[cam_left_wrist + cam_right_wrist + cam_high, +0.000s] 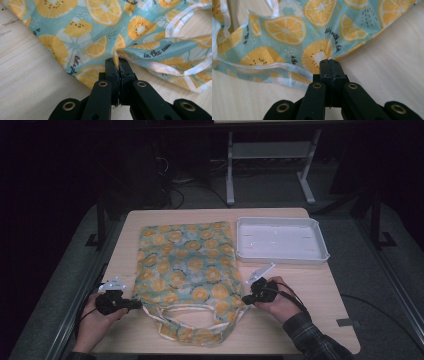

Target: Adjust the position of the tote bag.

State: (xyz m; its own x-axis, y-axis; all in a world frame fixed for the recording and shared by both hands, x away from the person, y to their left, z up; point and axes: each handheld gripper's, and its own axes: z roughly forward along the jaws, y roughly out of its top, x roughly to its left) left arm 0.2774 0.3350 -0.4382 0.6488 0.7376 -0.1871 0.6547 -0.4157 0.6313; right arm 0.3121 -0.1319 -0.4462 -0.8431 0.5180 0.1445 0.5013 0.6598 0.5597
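A flat cloth bag with yellow fruit slices on blue-green (185, 265) lies in the middle of the high view. The left gripper (137, 304) pinches its lower left corner tight. The right gripper (244, 299) pinches its lower right corner tight.

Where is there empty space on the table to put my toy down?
The bare wood right of the fruit-print bag, in front of the white tray, is free. So is the strip left of the bag. The front edge is crowded by the bag's handles and both grippers.
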